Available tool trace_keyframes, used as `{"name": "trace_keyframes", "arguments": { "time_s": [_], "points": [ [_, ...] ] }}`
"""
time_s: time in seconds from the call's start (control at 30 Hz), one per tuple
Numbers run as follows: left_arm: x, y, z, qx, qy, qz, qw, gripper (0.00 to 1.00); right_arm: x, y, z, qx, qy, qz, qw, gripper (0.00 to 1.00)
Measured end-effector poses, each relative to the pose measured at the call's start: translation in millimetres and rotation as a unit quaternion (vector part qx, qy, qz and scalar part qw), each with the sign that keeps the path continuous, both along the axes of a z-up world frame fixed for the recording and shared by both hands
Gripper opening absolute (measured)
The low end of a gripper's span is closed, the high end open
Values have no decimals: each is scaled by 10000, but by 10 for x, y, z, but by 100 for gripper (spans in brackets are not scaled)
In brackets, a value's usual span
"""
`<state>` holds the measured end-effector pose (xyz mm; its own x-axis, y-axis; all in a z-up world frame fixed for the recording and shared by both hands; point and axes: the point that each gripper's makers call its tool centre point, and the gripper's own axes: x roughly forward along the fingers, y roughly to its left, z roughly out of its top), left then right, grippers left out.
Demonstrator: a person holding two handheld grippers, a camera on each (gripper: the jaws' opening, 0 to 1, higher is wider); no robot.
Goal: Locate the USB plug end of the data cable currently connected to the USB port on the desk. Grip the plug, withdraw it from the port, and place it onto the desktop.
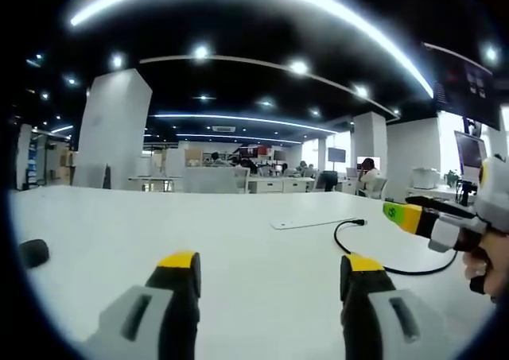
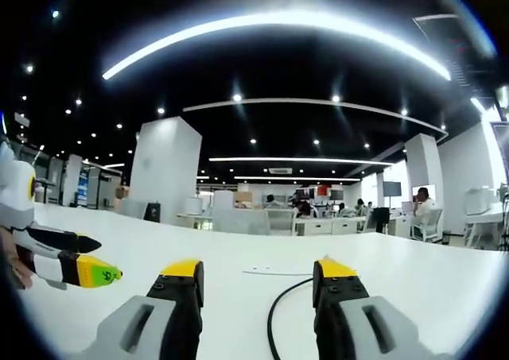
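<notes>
A black data cable (image 1: 347,249) loops over the white desk (image 1: 238,241). Its plug end (image 1: 360,222) lies at the right end of a thin flat port plate (image 1: 306,222); whether it is seated in the port is too small to tell. My left gripper (image 1: 270,263) hovers low over the desk, open and holding nothing, short of the plate. My right gripper (image 1: 402,209) comes in from the right, held by a hand (image 1: 481,269), just right of the plug. In the right gripper view the right gripper (image 2: 258,271) is open, with the cable (image 2: 274,312) running between its jaws toward the plate (image 2: 270,271).
A small black object (image 1: 33,253) sits on the desk at the far left. My left gripper (image 2: 103,258) enters the right gripper view from the left. Beyond the desk's far edge are pillars, office desks and seated people.
</notes>
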<state>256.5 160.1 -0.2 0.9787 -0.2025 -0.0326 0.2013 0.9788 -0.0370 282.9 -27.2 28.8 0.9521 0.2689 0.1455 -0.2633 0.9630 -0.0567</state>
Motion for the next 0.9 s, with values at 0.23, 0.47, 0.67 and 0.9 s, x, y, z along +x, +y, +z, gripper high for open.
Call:
{"name": "trace_keyframes", "arguments": {
  "time_s": [0.23, 0.47, 0.67, 0.9],
  "points": [
    [-3, 16, 5, -20, -8, 20, 10000, 71, 2, 5, -8, -13, 13, 7, 10000, 56],
    [-10, 20, 12, -7, -12, 31, 10000, 71, -1, -15, -20, -31, 32, -28, 10000, 55],
    [-19, 48, 17, -44, -13, 73, 10000, 71, -16, -14, -8, -14, 15, -15, 10000, 55],
    [-29, 48, 30, -65, -25, 64, 10000, 71, -18, -14, -10, -14, 24, -14, 10000, 55]
  ]
}}
